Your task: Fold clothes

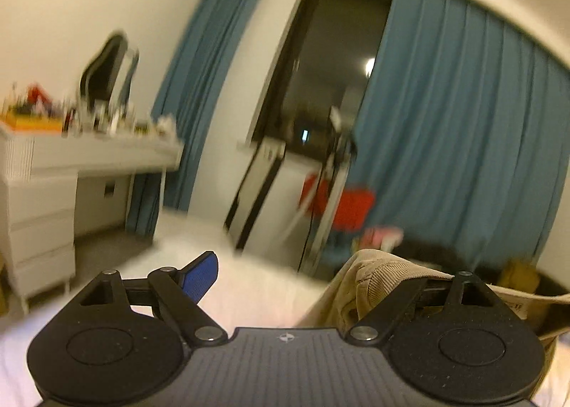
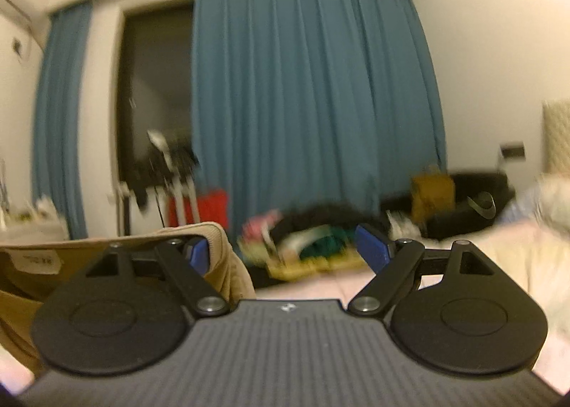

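A tan corduroy garment (image 1: 377, 286) hangs over the right finger of my left gripper (image 1: 295, 275), whose jaws stand wide apart; the left blue pad (image 1: 199, 277) is bare. The same garment (image 2: 221, 257), with a white label inside, drapes over the left finger of my right gripper (image 2: 288, 250), which is also wide open; its right blue pad (image 2: 372, 250) is bare. Both grippers are raised above a pale bed (image 1: 256, 286), the cloth stretched between them. Both views are blurred.
Blue curtains (image 2: 302, 93) and a dark window (image 1: 320, 79) are ahead. A white dresser with a mirror (image 1: 103, 75) stands left. A pile of clothes (image 2: 306, 243) lies at the bed's far edge. A red bag (image 1: 349, 207) sits by a stand.
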Action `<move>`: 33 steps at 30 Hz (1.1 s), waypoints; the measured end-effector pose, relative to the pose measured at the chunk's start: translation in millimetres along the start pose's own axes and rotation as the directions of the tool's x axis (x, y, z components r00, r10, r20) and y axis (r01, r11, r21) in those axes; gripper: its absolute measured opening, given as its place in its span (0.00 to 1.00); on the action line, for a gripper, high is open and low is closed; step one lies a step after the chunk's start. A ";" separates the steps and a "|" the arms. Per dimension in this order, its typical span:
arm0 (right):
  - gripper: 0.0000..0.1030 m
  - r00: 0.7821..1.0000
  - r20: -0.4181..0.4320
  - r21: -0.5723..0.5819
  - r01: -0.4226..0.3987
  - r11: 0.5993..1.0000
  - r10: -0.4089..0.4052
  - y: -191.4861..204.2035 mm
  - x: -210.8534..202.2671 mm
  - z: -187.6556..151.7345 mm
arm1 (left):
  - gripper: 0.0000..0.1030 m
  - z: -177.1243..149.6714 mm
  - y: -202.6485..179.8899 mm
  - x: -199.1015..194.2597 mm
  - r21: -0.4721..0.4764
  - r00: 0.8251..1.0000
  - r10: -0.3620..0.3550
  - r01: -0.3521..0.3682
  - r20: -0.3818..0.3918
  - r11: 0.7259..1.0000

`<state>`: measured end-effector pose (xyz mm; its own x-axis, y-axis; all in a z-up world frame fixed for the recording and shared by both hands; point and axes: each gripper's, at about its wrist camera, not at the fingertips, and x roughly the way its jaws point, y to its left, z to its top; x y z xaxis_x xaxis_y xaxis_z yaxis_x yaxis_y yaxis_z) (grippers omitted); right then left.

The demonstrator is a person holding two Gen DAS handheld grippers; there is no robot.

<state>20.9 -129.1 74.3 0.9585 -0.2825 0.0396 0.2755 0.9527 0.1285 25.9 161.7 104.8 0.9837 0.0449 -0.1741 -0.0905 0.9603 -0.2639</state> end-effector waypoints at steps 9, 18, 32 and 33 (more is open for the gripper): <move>0.81 0.957 0.246 -0.008 -0.159 0.987 0.156 19.5 -50.8 205.2 | 0.86 200.2 -28.9 -79.9 0.018 0.957 -0.114 0.113 0.267 0.993; 0.81 0.924 0.242 -0.017 -0.302 0.953 0.297 -3.8 -113.7 325.1 | 0.91 284.9 -49.7 -90.5 0.039 0.948 -0.208 0.204 0.240 0.978; 0.81 0.972 -0.038 0.004 -0.232 0.973 0.232 -11.8 -4.8 262.1 | 0.92 267.6 -79.1 31.5 -0.002 0.952 -0.284 0.286 -0.116 0.958; 0.81 0.974 -0.068 0.016 -0.217 0.976 0.218 -10.8 18.0 251.2 | 0.92 265.1 -81.3 42.8 -0.004 0.948 -0.285 0.287 -0.139 0.958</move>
<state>16.6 -172.7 322.6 0.9982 -0.0598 -0.0008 0.0594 0.9894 0.1328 116.5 158.6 370.4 0.9371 -0.2694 -0.2219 0.1953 0.9317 -0.3064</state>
